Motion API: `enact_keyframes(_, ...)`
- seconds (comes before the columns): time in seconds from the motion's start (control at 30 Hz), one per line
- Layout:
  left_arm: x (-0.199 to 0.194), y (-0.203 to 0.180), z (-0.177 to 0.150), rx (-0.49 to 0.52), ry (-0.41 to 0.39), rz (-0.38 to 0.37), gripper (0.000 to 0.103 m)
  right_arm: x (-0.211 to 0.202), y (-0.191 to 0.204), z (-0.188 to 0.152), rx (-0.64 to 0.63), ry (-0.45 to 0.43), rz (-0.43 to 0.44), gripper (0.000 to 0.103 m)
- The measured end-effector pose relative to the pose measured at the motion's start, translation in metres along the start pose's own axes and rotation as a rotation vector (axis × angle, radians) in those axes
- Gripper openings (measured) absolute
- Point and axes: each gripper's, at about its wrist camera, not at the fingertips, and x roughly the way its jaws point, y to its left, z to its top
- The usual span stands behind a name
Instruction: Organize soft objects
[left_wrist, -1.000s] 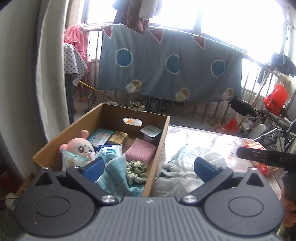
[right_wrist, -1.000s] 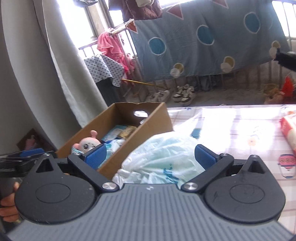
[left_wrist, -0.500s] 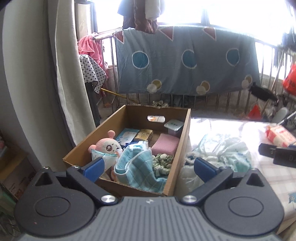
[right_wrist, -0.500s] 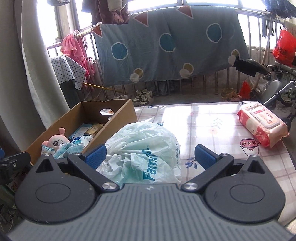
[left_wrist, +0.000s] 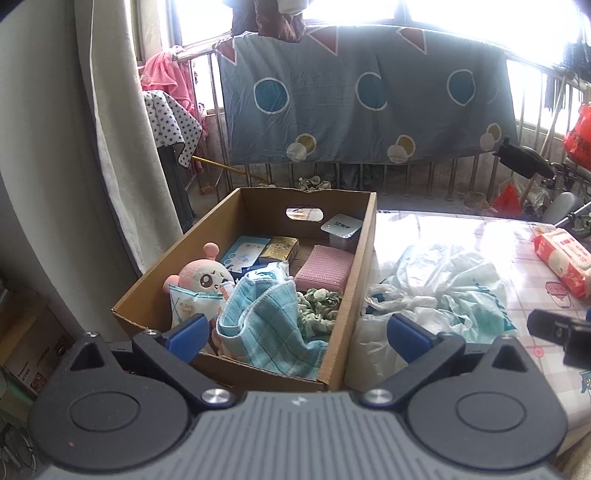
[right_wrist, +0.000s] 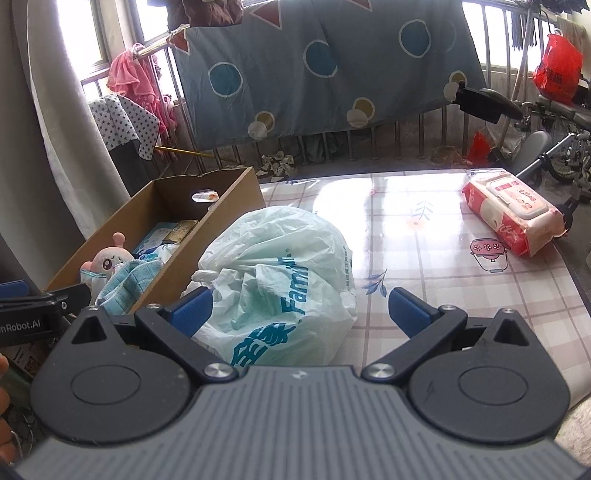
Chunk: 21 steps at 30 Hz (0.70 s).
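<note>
Tongs (right_wrist: 297, 308) agape, plastic bag (right_wrist: 280, 280) between.

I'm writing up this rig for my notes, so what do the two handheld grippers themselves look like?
Both match: the left gripper and right gripper have a ribbed grey body with a small white logo, black arms with round discs, triangular cut-outs and silver pivot screws, and blue pads on the fingers. White "nRobot.AI" lettering shows on the left one's side. No cables visible.

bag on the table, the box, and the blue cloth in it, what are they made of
Bag: thin plastic film, by its crinkles, gloss and translucent white with printed teal lettering.
Box: brown cardboard, matte, with a cut handle hole and raw edges.
Cloth: probably woven cotton or microfibre; soft folds, a ribbed grid texture, stitched hem.
</note>
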Motion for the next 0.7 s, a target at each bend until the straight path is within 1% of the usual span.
enact_keyframes(0.17, 0.009, 0.008, 0.003, -0.024, 0.067, -0.036, 0.103, 0.003, 0.006, 0.000, -0.001, 0.025, -0.001, 0.102)
enact_keyframes(0.3, 0.016, 0.008, 0.000, -0.001, 0.101, -0.046, 0.103, 0.006, 0.011, -0.003, -0.002, 0.033, -0.013, 0.102)
enact_keyframes(0.4, 0.019, 0.010, -0.003, -0.001, 0.117, -0.050, 0.103, 0.009, 0.017, -0.007, -0.017, 0.040, -0.025, 0.102)
enact_keyframes(0.5, 0.021, 0.013, -0.003, -0.006, 0.126, -0.053, 0.103, 0.009, 0.019, -0.011, -0.005, 0.042, -0.041, 0.102)
enact_keyframes(0.7, 0.023, 0.013, -0.006, 0.028, 0.145, -0.060, 0.103, 0.012, 0.026, -0.017, 0.003, 0.063, -0.027, 0.102)
